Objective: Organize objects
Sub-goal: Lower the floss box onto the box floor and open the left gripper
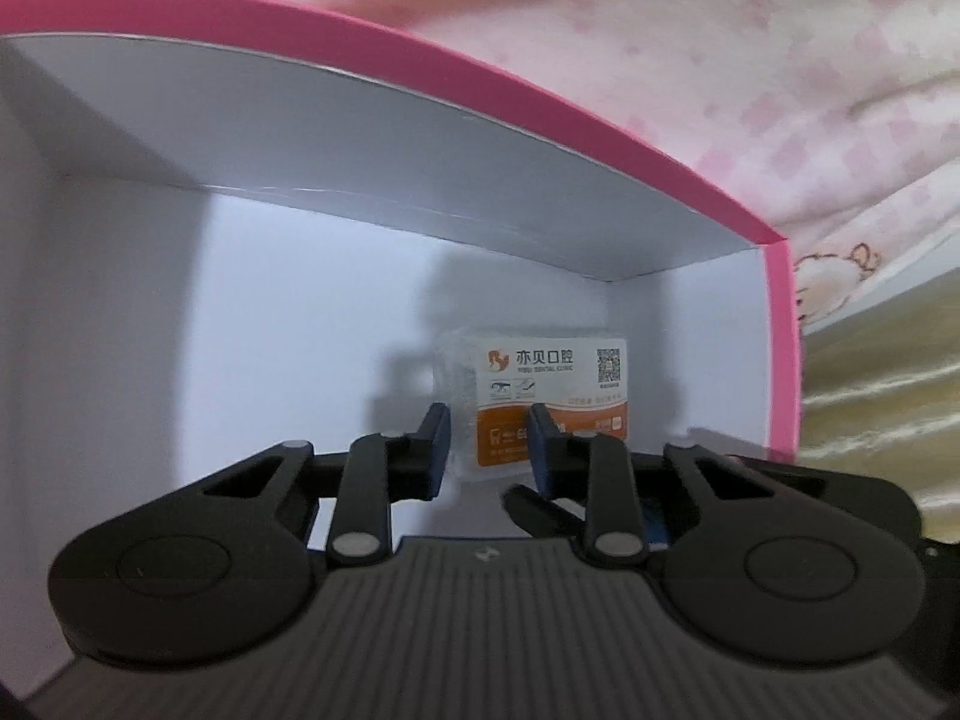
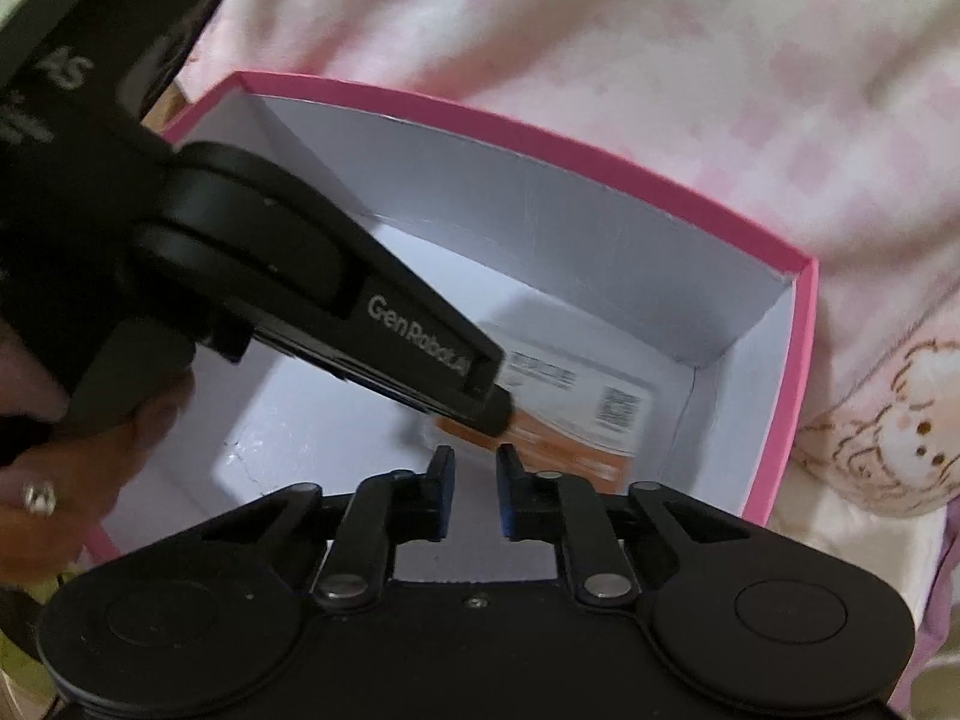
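Observation:
A clear plastic case [image 1: 558, 372] with a white and orange label lies on the white floor of a pink-rimmed box [image 1: 540, 96], near its far right corner. My left gripper [image 1: 487, 414] reaches down inside the box. Its jaws stand narrow just in front of the case's left part, with nothing pinched between them. In the right wrist view the left gripper [image 2: 501, 411] comes in from the left, its tip over the case [image 2: 576, 414]. My right gripper [image 2: 475, 456] hangs shut over the near edge of the box [image 2: 600, 156], with nothing in it.
The box rests on pink patterned bedding [image 2: 600, 18]. A cartoon-print cushion [image 2: 900, 438] lies to its right, and yellowish fabric [image 1: 870, 408] shows beyond the right wall. A hand with a ring [image 2: 36, 480] holds the left gripper at the box's left side.

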`<state>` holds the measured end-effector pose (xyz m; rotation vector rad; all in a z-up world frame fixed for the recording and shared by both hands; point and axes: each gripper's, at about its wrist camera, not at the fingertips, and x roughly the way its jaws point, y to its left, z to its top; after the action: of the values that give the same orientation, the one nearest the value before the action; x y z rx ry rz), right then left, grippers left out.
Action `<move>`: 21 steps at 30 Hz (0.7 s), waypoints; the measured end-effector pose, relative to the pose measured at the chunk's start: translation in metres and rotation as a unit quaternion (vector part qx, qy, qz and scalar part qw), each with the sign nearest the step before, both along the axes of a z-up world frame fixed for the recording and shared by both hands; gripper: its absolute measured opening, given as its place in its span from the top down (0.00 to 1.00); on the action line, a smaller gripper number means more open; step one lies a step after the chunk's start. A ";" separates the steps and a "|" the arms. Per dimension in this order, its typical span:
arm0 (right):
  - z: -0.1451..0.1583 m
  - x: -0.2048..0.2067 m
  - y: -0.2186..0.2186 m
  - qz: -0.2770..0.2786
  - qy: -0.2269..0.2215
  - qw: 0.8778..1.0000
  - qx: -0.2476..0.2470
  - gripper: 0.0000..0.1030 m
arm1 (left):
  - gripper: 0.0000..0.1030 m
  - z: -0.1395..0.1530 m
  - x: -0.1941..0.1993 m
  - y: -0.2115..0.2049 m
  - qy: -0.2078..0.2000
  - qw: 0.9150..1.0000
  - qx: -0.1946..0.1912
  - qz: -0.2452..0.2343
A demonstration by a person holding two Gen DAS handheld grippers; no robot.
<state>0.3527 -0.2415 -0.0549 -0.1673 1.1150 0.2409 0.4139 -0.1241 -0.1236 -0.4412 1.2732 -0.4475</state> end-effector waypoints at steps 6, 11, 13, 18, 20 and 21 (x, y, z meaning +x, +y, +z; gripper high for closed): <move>0.003 0.009 -0.006 -0.034 -0.002 0.999 -0.003 0.93 | 0.79 0.008 0.001 -0.016 -0.039 0.999 0.017 0.002; -0.002 0.003 -0.001 -0.017 0.026 1.000 0.003 0.91 | 0.79 0.009 0.002 -0.024 -0.047 0.999 0.017 0.001; -0.004 0.007 0.002 -0.017 0.027 0.999 -0.007 0.91 | 0.79 0.009 0.003 -0.027 -0.045 0.999 0.015 0.002; -0.009 0.023 0.007 -0.037 0.031 0.998 -0.035 0.94 | 0.79 0.014 0.005 -0.037 -0.045 0.999 0.019 0.006; -0.012 0.026 0.010 -0.039 0.022 0.998 -0.044 0.94 | 0.79 0.017 0.006 -0.040 -0.049 0.999 0.020 0.007; -0.012 0.028 0.011 -0.042 0.016 0.998 -0.045 0.94 | 0.79 0.019 0.007 -0.041 -0.051 0.999 0.019 0.008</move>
<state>0.3805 -0.2302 -0.0671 -0.1954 1.1627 0.1184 0.4204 -0.1653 -0.1045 -0.3908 1.1778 -0.4270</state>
